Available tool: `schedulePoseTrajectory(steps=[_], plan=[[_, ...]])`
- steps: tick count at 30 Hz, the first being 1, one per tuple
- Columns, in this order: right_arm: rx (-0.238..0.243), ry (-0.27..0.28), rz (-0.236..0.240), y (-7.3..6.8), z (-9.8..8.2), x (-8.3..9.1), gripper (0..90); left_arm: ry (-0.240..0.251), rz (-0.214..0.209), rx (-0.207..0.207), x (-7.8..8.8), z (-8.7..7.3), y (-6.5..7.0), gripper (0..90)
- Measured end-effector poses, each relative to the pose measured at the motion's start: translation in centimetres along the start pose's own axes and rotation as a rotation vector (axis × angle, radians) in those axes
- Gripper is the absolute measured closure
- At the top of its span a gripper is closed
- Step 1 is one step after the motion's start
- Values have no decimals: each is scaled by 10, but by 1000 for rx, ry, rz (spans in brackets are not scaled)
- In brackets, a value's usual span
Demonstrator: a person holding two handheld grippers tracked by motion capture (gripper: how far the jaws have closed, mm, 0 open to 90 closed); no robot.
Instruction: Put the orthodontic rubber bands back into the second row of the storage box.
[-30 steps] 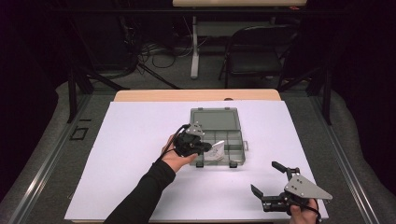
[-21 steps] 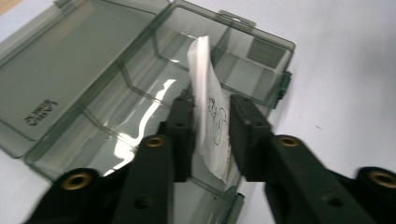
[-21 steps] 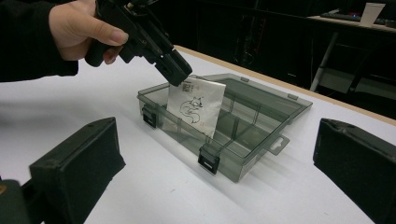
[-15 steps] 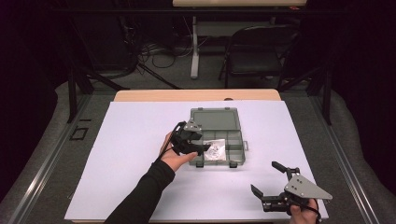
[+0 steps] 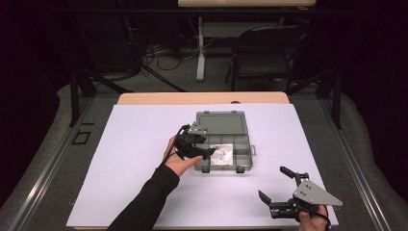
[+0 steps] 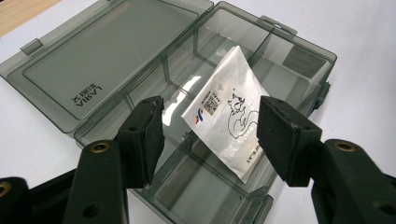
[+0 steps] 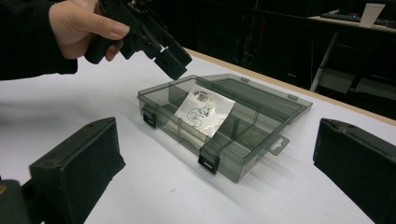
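A smoky clear plastic compartment box (image 5: 240, 126) lies with its lid flat behind it in the middle of the white table. A white sachet with a printed squirrel drawing (image 6: 229, 112) leans tilted across a divider inside the box (image 6: 116, 56). My left gripper (image 5: 208, 153) hovers just above the sachet (image 5: 222, 154); its jaws have just been opening and now stand apart, touching nothing. My right gripper (image 5: 273, 183) stands open near the table's front right edge, aimed at the box (image 7: 252, 154), with nothing between its pads. From there I see the left gripper (image 7: 170, 58) above the sachet (image 7: 203, 112).
White sheet (image 5: 144, 130) covers the table, with a wooden strip (image 5: 202, 98) along the far edge. A black chair (image 5: 262, 53) and cables on the floor lie beyond the table. The box's other compartments hold nothing I can see.
The left gripper's jaws have opened and let go of the sachet, which now rests in the box. Neither hand has shifted.
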State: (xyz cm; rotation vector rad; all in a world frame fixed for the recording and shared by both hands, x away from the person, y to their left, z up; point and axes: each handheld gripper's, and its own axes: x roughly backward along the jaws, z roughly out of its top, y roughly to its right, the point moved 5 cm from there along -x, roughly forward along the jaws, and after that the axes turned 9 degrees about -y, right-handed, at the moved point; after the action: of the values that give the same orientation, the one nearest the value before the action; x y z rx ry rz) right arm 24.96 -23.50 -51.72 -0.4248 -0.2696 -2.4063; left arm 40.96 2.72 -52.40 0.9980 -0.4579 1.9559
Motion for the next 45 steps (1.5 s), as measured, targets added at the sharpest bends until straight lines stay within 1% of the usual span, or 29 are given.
schedulePoseTrajectory(steps=[5, 9, 13, 15, 16, 17, 20, 22, 24, 25, 26, 27, 29, 30, 31, 32, 34, 38, 43, 45], plan=[[0, 1, 0, 0, 0, 0, 3, 16, 15, 26, 5, 0, -2, 405], [-2, -1, 0, 0, 0, 0, 3, 40, 24, 45, 12, 0, -4, 406], [-3, 0, 1, 0, 0, 0, 3, 62, 8, 65, 18, 1, -5, 406], [-3, 0, 1, 0, 0, 0, 3, 71, -3, 61, 22, 1, -5, 410], [-4, 7, 1, 0, 0, -1, 3, 82, -3, 62, 24, 1, -5, 419], [-5, 5, -1, 0, 0, -1, 3, 82, -3, 60, 26, 0, -5, 417], [-8, 3, 0, 0, 0, 0, 3, 97, 10, 62, 31, 0, -6, 354], [-8, 7, -1, 0, 0, -1, 3, 106, 8, 68, 34, -1, -6, 317], [-7, 2, 1, 1, -1, 0, 3, 132, 1, 73, 38, -2, -6, 278], [-7, 2, 2, 1, -1, 0, 3, 137, 0, 78, 40, -3, -6, 264], [-10, 1, 2, 1, -1, 0, 3, 146, 6, 79, 41, -4, -7, 238], [-10, 1, 2, 1, -1, 0, 3, 151, 6, 83, 43, -5, -7, 238], [-13, 0, 3, 1, -1, 0, 3, 172, 10, 104, 46, -7, -9, 229], [-13, -1, 3, 1, -1, 0, 3, 166, 27, 95, 47, -9, -9, 215], [-14, 0, 2, 1, -1, 0, 3, 162, 25, 96, 48, -10, -9, 179], [-10, 0, 1, 2, -1, 0, 3, 168, 28, 97, 50, -11, -10, 161], [-11, 1, -2, 2, -1, 0, 3, 190, 29, 115, 53, -13, -12, 163], [-10, 1, -4, 2, -1, 0, 3, 211, 42, 129, 60, -18, -14, 155], [-11, 4, -5, 1, -1, 0, 3, 243, 49, 125, 68, -25, -13, 98], [-9, 2, -6, 2, -1, 0, 3, 261, 65, 129, 72, -29, -13, 96]])
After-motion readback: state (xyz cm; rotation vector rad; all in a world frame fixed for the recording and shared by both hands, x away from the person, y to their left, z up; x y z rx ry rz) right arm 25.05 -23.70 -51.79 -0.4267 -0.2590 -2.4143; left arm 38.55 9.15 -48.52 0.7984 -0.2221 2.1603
